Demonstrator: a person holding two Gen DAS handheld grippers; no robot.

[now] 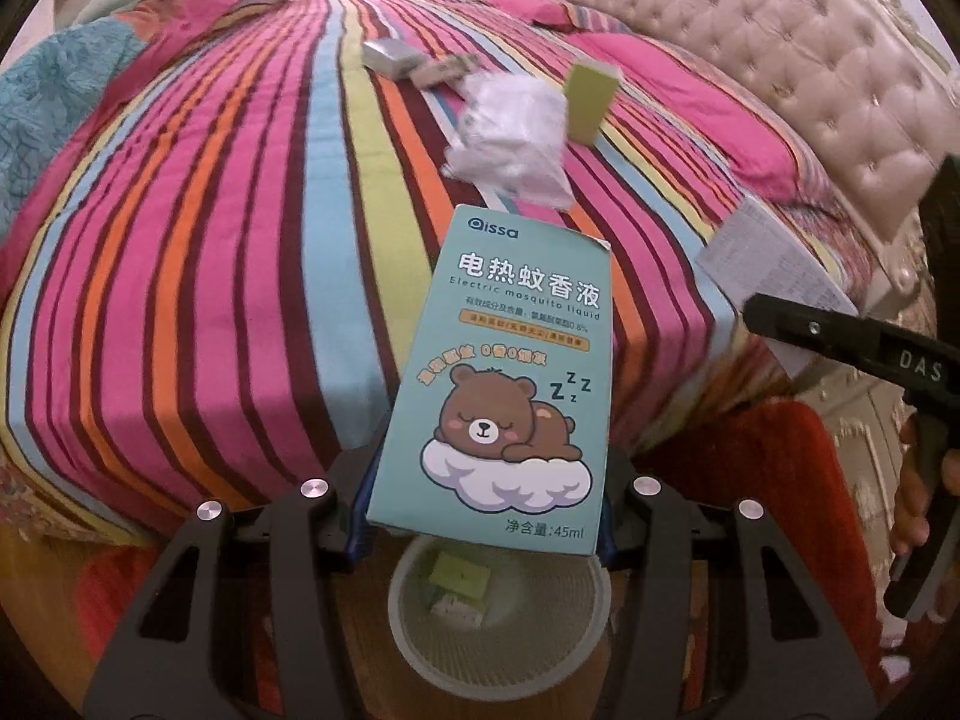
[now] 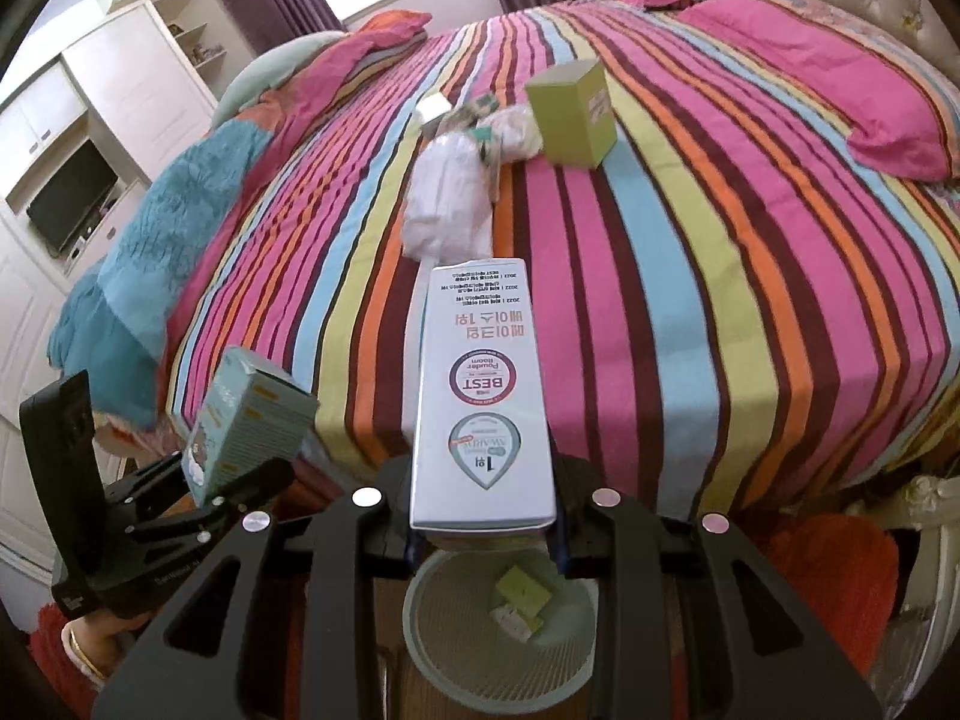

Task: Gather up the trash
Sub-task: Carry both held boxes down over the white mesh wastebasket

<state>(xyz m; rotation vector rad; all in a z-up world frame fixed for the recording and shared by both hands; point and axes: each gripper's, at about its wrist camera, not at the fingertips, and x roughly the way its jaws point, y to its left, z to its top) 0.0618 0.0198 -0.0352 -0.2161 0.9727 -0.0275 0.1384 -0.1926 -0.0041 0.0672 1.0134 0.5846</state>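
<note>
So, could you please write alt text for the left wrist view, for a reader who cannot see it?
The left hand-held gripper holds a teal mosquito liquid box with a sleeping bear over a white waste basket containing small boxes. Behind is a striped bed with a white plastic bag and green box; the right hand-held gripper enters at right.

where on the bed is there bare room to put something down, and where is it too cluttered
Free: the wide striped bedspread between the green box and the pink pillow, and the near stretch between the blue blanket and the white plastic bag. Crowded: mid-bed around that bag, the green box and the small cartons behind them.
</note>
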